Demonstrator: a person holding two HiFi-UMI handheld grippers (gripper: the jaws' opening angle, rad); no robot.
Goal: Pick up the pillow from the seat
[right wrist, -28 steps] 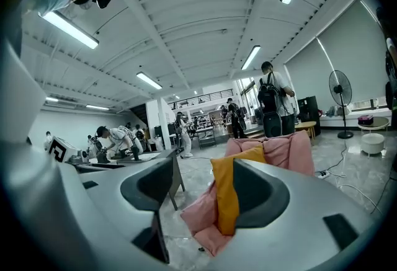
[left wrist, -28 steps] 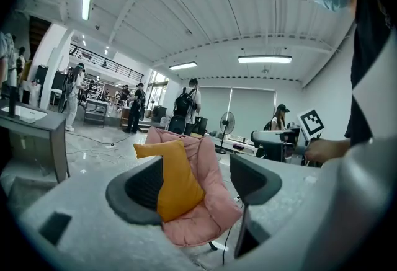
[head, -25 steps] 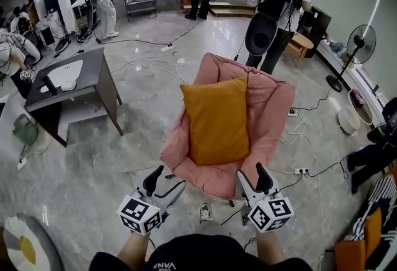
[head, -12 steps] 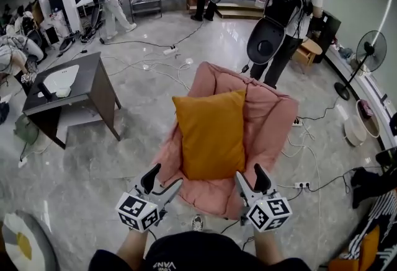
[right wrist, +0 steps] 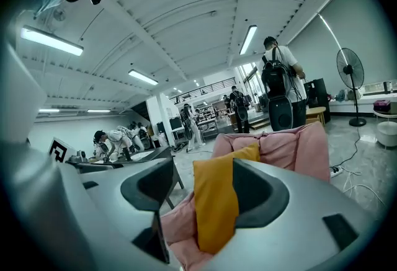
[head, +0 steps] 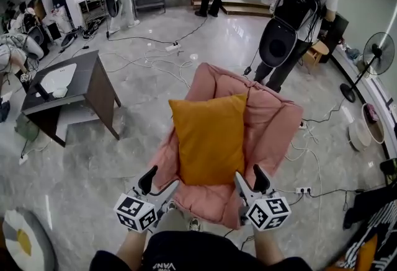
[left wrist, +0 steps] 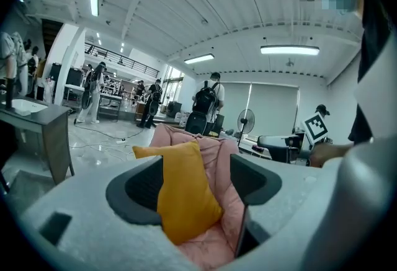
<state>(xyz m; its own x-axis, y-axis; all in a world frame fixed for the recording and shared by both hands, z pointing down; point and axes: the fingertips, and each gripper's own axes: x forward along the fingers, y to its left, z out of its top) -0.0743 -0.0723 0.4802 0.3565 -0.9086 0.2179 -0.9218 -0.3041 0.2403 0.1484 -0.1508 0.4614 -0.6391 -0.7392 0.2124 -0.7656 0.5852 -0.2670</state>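
The left gripper point(head: 158, 182) and right gripper point(head: 250, 180) are held wide open and empty, seemingly just short of the orange pillow point(head: 208, 139), which is propped on the pink chair point(head: 276, 124). Judged soft and light, it is best pinched at opposite side edges.

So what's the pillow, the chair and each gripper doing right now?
pillow: propped on the chair, untouched
chair: upright, pillow on it
left gripper: open, empty, short of the pillow
right gripper: open, empty, short of the pillow
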